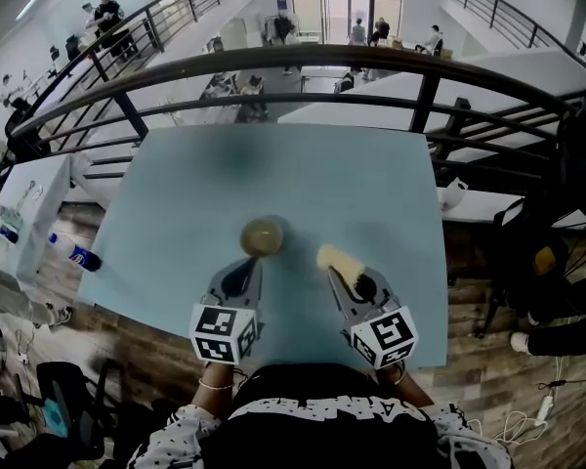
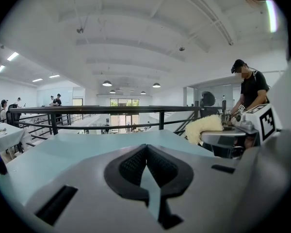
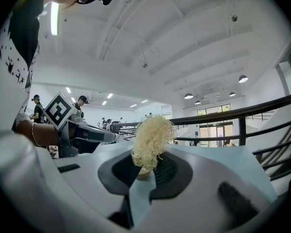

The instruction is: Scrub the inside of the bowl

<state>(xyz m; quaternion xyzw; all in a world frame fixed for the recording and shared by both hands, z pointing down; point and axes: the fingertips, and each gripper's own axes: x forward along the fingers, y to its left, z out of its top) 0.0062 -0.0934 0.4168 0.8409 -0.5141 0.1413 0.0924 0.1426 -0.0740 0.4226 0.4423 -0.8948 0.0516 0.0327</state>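
A small tan bowl (image 1: 262, 236) stands upright on the light blue table (image 1: 176, 213), near its front middle. My left gripper (image 1: 246, 268) lies just in front of the bowl, pointing at it, shut with nothing between its pads; in the left gripper view (image 2: 146, 150) the jaws meet and the bowl is hidden behind them. My right gripper (image 1: 344, 274) sits to the bowl's right, shut on a pale yellow fibrous scrubber (image 1: 336, 260). The scrubber (image 3: 152, 139) sticks up from the closed pads of the right gripper (image 3: 146, 168). It also shows in the left gripper view as a yellow scrubber tuft (image 2: 203, 127).
A dark metal railing (image 1: 303, 59) curves round the table's far edge, with a drop to a lower floor behind it. A bottle (image 1: 75, 253) stands on a white table off to the left. The wooden floor (image 1: 488, 360) shows at the front right.
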